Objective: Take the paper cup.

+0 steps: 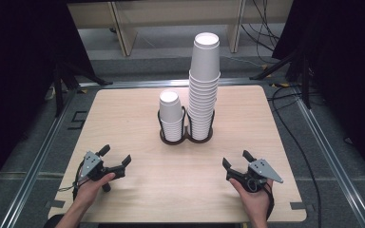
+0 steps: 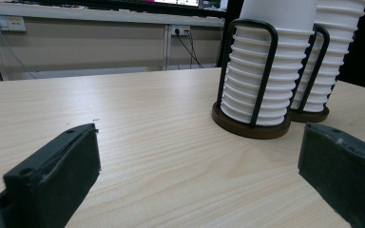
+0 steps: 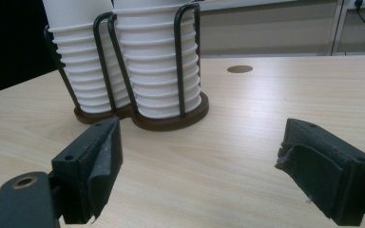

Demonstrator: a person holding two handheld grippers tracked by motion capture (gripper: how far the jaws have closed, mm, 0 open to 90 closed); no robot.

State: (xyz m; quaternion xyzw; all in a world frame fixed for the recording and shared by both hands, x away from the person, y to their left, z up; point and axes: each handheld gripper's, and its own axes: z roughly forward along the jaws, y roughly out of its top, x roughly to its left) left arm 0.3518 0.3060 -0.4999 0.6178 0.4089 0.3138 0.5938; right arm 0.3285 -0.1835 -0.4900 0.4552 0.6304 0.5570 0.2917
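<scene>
I think I am just starting: my left gripper and right gripper sit spread wide and empty near me, and the cups wait in their rack mid-table, so next I reach forward.

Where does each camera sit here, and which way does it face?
High view: above the person's side, looking forward and down on the table; forearms and both tools show, left tool, right tool.
Left gripper view: low on that tool, facing the short cup stack.
Right gripper view: low, facing the tall cup stack.
All share the black cup holder.
</scene>
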